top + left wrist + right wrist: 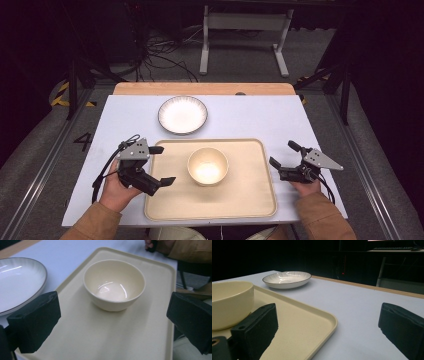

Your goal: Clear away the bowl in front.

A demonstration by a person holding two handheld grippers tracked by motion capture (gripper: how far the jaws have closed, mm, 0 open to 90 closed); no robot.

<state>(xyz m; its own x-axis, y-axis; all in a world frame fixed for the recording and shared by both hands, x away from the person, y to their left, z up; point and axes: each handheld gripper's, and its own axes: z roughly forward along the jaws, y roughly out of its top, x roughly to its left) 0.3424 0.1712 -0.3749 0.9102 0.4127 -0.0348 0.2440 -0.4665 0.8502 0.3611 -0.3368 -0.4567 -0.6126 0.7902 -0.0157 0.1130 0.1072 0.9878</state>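
One glossy round bowl (207,166) (cream tray (250,200))

White table (235,112) w/ a wooden strip (200,88) along its far edge. Beige tray (250,200) lay at the near edge, approx. centred btwn left & right edges. Cream bowl (207,166) stood upright on the tray, nearer the tray's far rim, empty & glossy inside. White plate (182,114) w/ dark rim sat on the table just beyond the tray, left of centre, apart from it. Beyond the far edge: white metal stand (245,30) & tangled black cables (160,55) on grey floor. Yellow-black tape (62,95) off the far-left corner.
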